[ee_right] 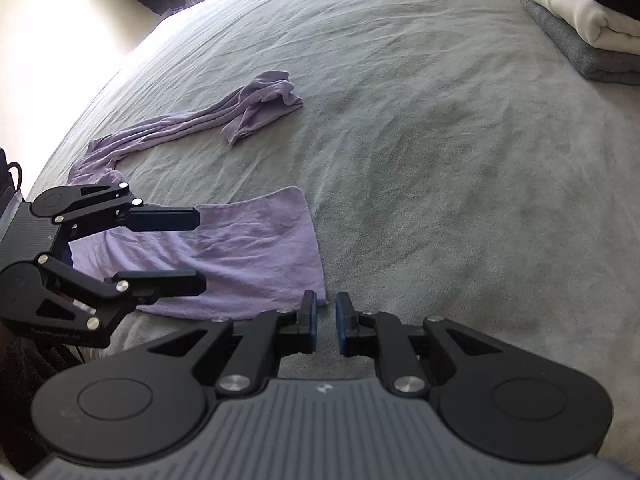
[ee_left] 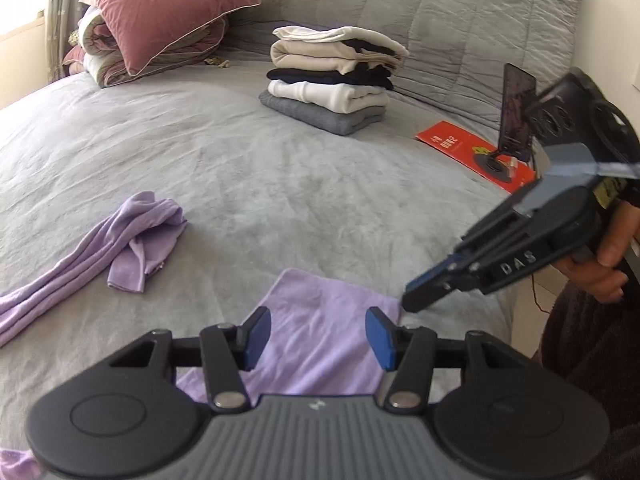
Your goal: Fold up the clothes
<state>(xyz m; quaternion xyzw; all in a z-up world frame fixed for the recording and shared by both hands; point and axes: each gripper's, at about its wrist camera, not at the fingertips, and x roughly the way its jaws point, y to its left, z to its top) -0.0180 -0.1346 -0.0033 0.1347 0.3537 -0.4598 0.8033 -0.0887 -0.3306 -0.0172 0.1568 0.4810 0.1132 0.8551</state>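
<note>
The lilac garment [ee_left: 320, 332] lies on the grey bed [ee_left: 260, 184]. Its flat part sits under and ahead of the left gripper [ee_left: 318, 334], whose jaws stand wide apart above the cloth, holding nothing. From the flat part a long bunched sleeve [ee_right: 224, 120] runs off toward 10 o'clock in the left wrist view and ends in a crumpled wad.

The right gripper [ee_right: 326, 322] has its jaws nearly together, a narrow gap between the blue pads [ee_right: 340, 324]. The garment's near corner [ee_right: 320, 300] lies at the tip of its left finger; whether cloth is pinched cannot be told. In the left wrist view this gripper comes in from 3 o'clock, held by a hand [ee_left: 608, 256], its tip at the cloth's edge.

Toward 12 o'clock a stack of folded clothes [ee_left: 332, 80] rests well apart from the garment. A pink pillow [ee_left: 160, 4] lies at 11 o'clock, and a phone on a stand [ee_left: 516, 108] over a red card [ee_left: 452, 140] at 2 o'clock.
</note>
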